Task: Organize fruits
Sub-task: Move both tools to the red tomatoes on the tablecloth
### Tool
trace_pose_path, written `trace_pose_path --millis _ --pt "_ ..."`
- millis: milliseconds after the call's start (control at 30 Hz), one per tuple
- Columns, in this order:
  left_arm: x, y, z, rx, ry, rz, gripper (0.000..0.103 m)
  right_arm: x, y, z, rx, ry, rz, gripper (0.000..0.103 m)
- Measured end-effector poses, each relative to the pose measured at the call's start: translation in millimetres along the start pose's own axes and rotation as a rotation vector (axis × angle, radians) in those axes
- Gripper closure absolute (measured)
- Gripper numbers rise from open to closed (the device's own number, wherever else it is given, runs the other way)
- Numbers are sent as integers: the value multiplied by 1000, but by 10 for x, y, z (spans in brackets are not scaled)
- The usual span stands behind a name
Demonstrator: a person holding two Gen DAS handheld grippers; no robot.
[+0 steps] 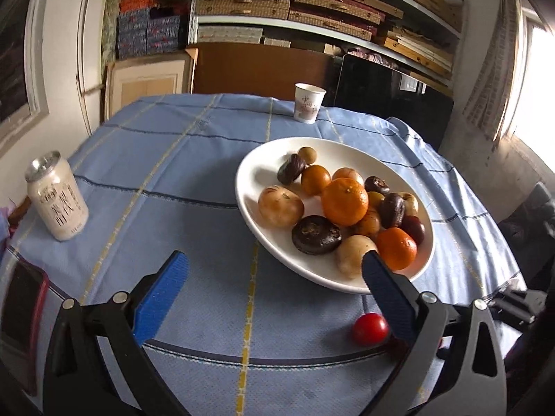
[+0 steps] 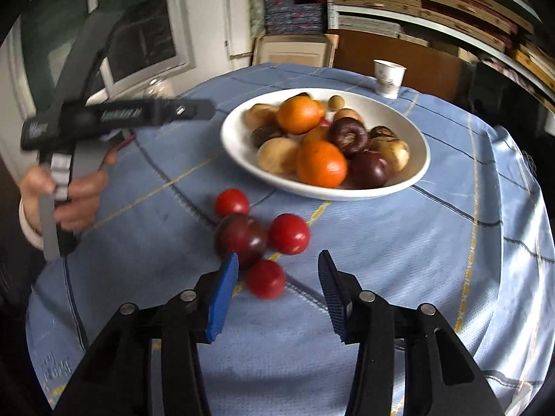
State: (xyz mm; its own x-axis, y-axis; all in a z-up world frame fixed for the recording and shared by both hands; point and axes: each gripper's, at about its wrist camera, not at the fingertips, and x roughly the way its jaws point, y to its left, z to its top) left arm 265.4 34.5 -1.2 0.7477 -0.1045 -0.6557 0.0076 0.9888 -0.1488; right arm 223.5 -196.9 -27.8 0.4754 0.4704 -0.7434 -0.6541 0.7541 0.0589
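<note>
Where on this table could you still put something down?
Bare cloth lies between the can and the plate, and out to the cup. It is crowded in the heaped plate and around the loose tomatoes before it.

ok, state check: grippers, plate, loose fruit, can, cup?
left gripper: fingers wide open, empty
right gripper: fingers apart, nothing between them
white plate: on the tablecloth, piled with fruit
red tomatoes: three loose on the cloth, off the plate
dark plum: loose among the tomatoes
can: upright; whether opened, cannot tell
paper cup: upright; contents hidden
</note>
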Motion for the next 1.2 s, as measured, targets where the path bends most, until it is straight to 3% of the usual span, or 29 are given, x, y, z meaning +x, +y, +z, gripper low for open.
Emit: trace_pose_path --millis 433,733,867,1033,1067,1200 --pt "16 -19 -16 1 20 -11 5 126 91 -57 -46 61 -20 56" --pt "20 -14 -18 -2 20 -7 5 177 43 -67 -27 84 -12 78" --pt "36 -26 -30 4 32 -16 5 93 -106 -42 52 47 -1 79" --pt "92 -162 -130 85 109 -100 5 15 -382 8 205 -1 46 79" --pt "82 -192 -152 101 107 -103 7 18 -425 10 228 -1 48 78" --pt "69 -329 -252 160 142 -167 35 36 -543 3 293 0 35 78"
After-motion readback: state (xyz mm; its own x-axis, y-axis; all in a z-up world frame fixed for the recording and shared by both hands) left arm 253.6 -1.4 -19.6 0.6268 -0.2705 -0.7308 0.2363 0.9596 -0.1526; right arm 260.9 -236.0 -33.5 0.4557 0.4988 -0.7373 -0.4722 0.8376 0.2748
